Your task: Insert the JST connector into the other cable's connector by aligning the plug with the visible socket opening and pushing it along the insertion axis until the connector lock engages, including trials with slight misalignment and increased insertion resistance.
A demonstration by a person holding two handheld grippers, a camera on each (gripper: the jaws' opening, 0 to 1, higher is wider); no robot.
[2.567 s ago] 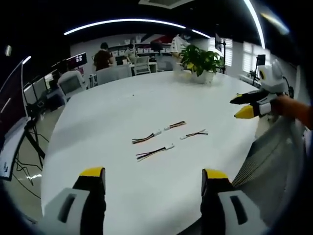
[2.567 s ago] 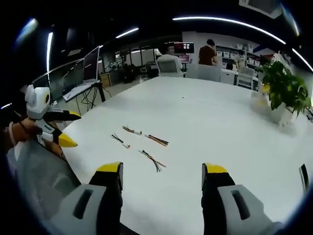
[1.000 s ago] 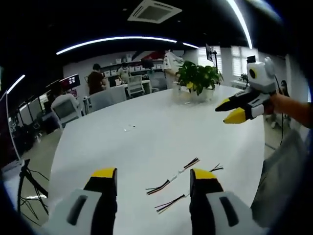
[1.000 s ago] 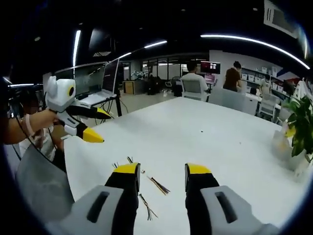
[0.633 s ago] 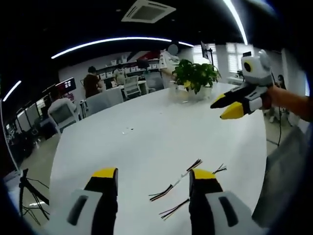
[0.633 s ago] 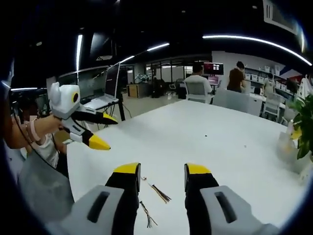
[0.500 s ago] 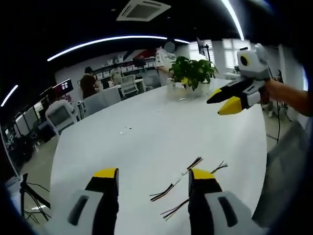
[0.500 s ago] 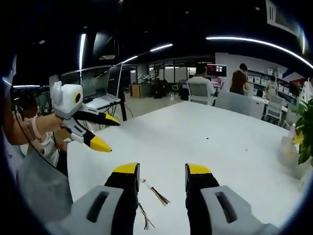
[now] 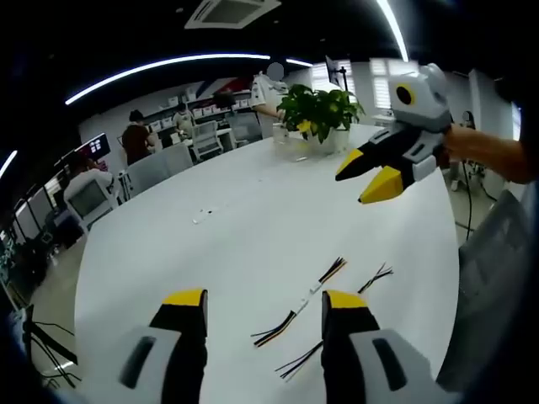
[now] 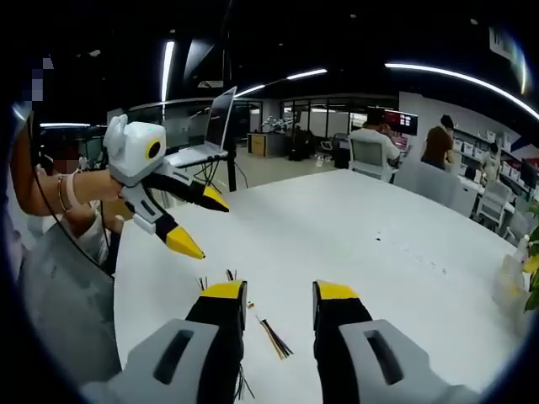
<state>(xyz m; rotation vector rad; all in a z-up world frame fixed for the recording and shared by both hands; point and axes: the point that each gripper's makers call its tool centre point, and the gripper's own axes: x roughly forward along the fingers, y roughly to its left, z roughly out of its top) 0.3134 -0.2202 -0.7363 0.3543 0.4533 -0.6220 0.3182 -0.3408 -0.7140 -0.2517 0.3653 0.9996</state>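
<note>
Cables (image 9: 299, 310) with white connectors lie on the white table (image 9: 227, 236) in the left gripper view, between and just ahead of the left gripper's (image 9: 264, 301) parted, empty fingers (image 9: 187, 299). Right gripper (image 9: 370, 173) hovers above, ahead to the right, jaws apart.

Right gripper view: cable ends (image 10: 274, 337) lie between its own parted, empty fingers (image 10: 226, 291); left gripper (image 10: 197, 222) hangs ahead-left, open, holding nothing.
</note>
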